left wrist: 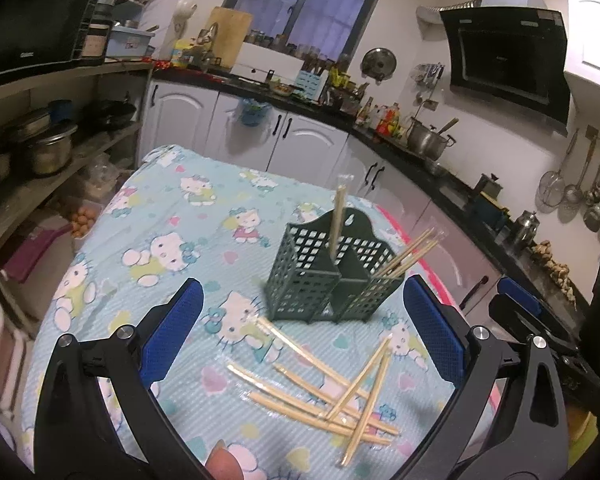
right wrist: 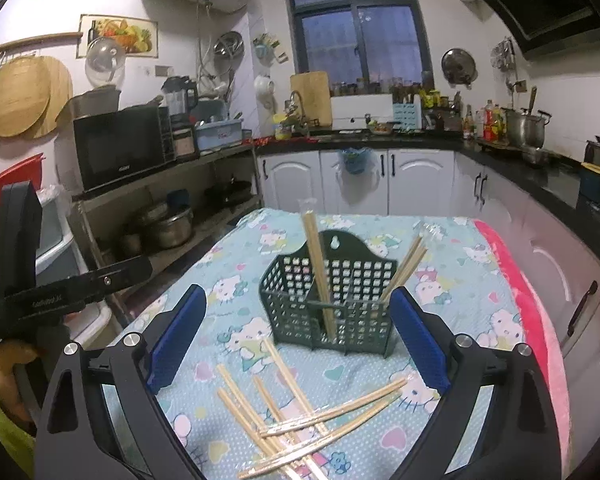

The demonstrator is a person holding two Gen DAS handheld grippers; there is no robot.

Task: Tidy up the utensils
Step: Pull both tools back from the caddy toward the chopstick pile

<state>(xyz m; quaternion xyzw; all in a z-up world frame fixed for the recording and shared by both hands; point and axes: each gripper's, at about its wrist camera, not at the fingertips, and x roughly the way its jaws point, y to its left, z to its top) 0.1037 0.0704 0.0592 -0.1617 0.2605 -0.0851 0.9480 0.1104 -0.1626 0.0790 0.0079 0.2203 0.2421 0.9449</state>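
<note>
A dark green perforated utensil holder (left wrist: 332, 278) stands on the Hello Kitty tablecloth (left wrist: 172, 216); it also shows in the right wrist view (right wrist: 332, 304). One wrapped chopstick pair (right wrist: 318, 268) stands in its left compartment, another (right wrist: 406, 268) leans in its right. Several wrapped chopstick pairs (left wrist: 332, 392) lie crossed in front of the holder, seen too in the right wrist view (right wrist: 300, 420). My left gripper (left wrist: 302, 332) is open and empty above the loose pile. My right gripper (right wrist: 298, 340) is open and empty, also above the pile.
Kitchen counters with white cabinets (right wrist: 360, 176) run behind and to the right of the table. A shelf with pots and a microwave (right wrist: 120, 148) stands left. A pink cloth edge (right wrist: 528, 300) lines the table's right side. The left gripper's body (right wrist: 40, 292) shows at left.
</note>
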